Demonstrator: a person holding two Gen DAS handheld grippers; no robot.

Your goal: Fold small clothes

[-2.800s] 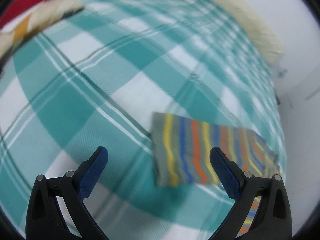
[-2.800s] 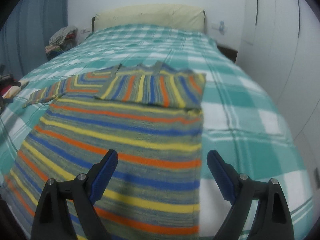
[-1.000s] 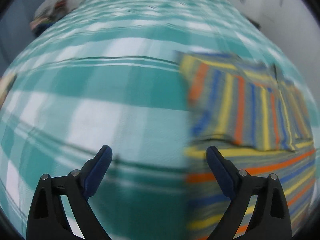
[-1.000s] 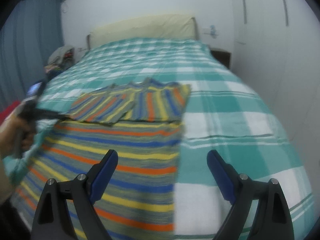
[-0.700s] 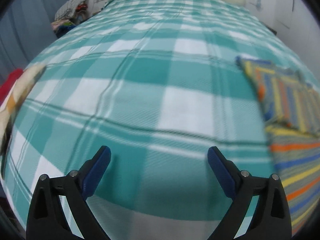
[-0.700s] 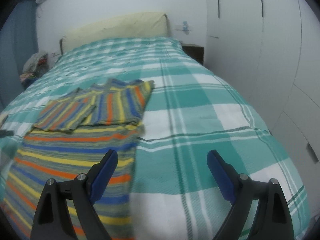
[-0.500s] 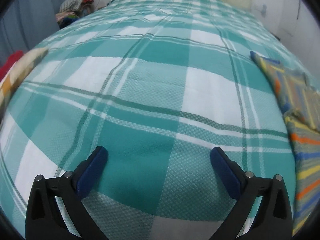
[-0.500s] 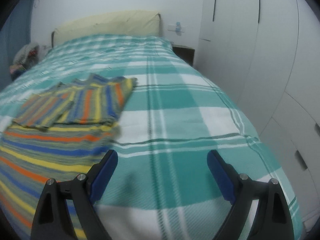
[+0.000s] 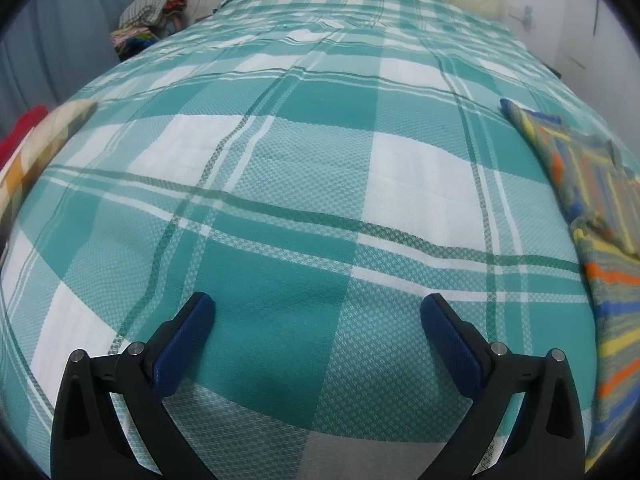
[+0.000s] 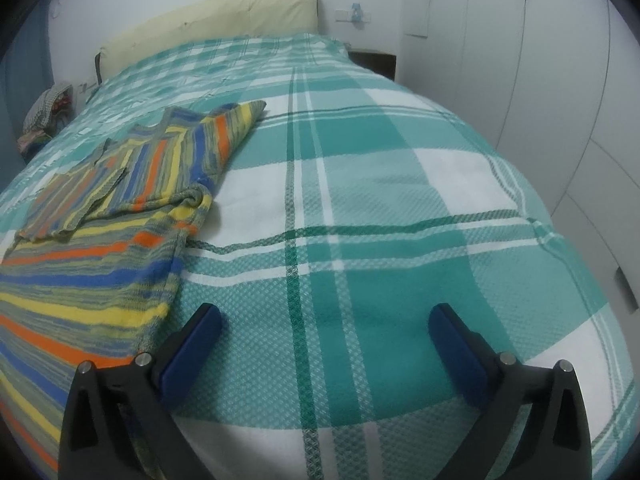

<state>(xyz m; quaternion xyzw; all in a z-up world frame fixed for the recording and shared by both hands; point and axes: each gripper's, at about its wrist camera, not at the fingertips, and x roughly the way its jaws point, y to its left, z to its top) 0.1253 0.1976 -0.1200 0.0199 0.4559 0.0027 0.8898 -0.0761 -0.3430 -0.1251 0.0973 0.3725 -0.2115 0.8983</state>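
I hold both the left gripper [image 9: 318, 312] and right gripper [image 10: 324, 322] with jaws released above the bed [image 10: 380, 208], the striped sweater [image 10: 100, 232] lying between them.

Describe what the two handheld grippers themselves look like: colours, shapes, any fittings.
The left gripper and right gripper look alike: two black plastic fingers, each a triangular frame with a cut-out window, tipped by a dark blue pad. Small silver round pins sit on each finger. No cables, markings or sleeves show.
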